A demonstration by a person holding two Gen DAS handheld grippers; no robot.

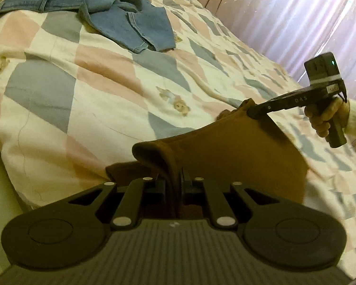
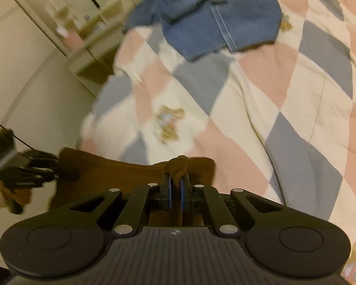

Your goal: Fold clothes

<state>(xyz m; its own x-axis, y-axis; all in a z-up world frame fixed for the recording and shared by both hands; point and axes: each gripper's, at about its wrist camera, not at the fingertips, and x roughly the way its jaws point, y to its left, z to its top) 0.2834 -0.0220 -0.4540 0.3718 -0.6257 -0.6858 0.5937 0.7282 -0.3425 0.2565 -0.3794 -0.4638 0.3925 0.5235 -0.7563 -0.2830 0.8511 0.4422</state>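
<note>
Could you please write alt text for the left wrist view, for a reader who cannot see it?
Both tools hold a brown garment raised over a bed: the left tool is shut on its near edge, the right tool on its far corner. Blue jeans lie crumpled farther up the checkered quilt, with pink curtains at the right.

The right claw (image 2: 175, 180) pinches a bunched corner of the brown garment (image 2: 111, 173), held above the patchwork quilt (image 2: 284, 99). The left claw (image 2: 59, 168) (blurred) grips its other end. Denim clothes (image 2: 213, 16) lie farther up the bed.
</note>
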